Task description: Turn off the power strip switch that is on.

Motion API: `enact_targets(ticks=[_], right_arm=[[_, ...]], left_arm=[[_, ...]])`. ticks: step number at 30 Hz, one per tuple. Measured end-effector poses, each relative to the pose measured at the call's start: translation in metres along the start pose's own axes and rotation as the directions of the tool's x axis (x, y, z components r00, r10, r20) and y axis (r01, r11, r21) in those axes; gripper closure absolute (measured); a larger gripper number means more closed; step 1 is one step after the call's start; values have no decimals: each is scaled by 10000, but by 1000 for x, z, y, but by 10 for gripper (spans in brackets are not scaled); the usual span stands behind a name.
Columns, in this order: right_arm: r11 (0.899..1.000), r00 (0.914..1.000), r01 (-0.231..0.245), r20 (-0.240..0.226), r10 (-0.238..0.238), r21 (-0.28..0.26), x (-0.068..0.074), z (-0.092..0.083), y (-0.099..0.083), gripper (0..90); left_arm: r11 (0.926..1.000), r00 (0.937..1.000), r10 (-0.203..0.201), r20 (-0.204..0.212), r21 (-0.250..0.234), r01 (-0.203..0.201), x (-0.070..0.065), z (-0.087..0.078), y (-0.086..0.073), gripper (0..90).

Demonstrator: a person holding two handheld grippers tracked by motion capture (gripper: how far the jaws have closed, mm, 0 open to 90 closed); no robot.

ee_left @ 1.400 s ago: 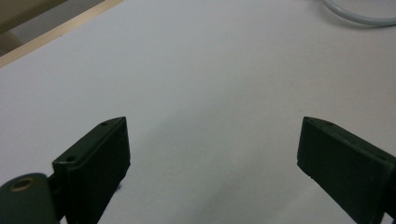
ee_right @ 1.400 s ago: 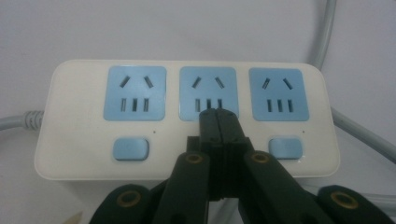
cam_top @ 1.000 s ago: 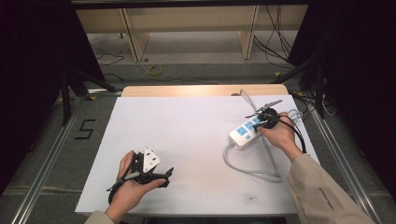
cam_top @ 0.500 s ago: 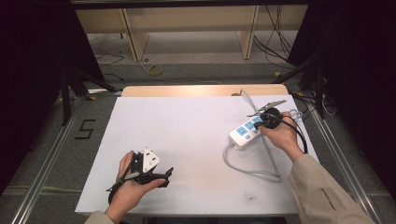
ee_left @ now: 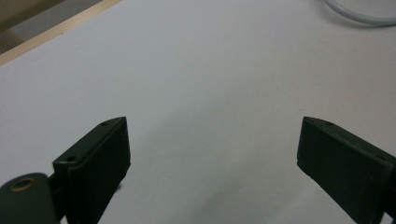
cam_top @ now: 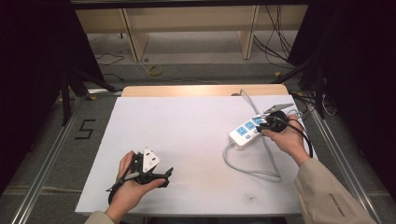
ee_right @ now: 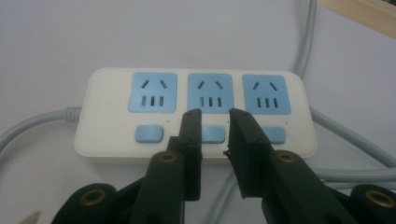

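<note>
Power strip [cam_top: 247, 131] near table's [cam_top: 187, 135] right edge.

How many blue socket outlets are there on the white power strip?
3, in one row on the power strip: left outlet, middle outlet, right outlet. A blue switch sits below each; jaws partly hide two.

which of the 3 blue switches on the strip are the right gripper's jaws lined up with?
The middle switch on the power strip: the right gripper has its jaw tips on either side of it, slightly apart. The left switch and right switch sit clear to either side.
</note>
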State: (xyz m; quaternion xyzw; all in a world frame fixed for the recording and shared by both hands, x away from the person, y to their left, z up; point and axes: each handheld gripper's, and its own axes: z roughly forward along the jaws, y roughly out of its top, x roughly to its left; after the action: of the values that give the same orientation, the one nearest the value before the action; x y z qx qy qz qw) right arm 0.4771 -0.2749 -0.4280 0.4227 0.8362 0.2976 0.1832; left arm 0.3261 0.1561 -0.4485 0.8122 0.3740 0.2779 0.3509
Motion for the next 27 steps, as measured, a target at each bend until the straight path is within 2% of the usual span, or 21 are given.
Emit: enact_targets(ticks=[13,27], right_arm=[[9993,9997,116,-205,-123,-367,6,-15,-7,669],[9970,9986,-10,-526,-31,-769,15,-31,-17,598]], left_arm=[[10000,10000,-17,-15,15,17,0,0,0,91],[10000,10000,-57,-23,39,57,0,0,0,93]])
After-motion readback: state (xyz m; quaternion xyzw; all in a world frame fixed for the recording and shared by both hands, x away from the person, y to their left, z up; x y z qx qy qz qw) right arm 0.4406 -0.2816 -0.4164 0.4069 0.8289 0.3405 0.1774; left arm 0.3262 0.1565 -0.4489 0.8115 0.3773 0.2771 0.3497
